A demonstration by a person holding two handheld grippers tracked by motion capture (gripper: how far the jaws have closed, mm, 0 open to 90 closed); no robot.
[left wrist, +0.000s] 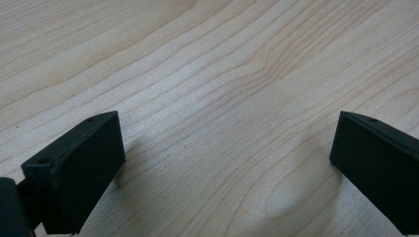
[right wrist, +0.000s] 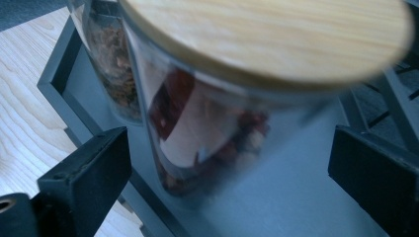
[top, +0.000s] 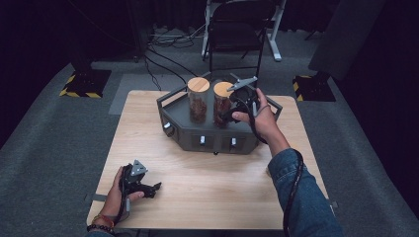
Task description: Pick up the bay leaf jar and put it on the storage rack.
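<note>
No writing or brand marks legible on anything in my reach. My left gripper [top: 148, 188] rests low on the pale wooden table [top: 207, 182], near its front left corner; jaws spread wide, nothing between them but bare board. In the left gripper view the wood grain [left wrist: 222, 89] runs in long wavy lines, matte finish, and my jaw pads are blocky black slabs with small screw holes.

Mid-table sits a dark grey angular tray [top: 170, 116], flat-walled, with small pale knobs on its front face. Two clear cylindrical jars stand upright in it, side by side, each capped with a round light-wood lid. The left jar [top: 198, 101] holds brownish dried bits. The right jar [top: 222, 106] holds reddish pieces; a pale label shows through the glass in the right gripper view, blurred, unreadable.

My right gripper [top: 231, 114] is at the right jar [right wrist: 212, 133], jaws spread to either side of it, not touching the glass.
</note>
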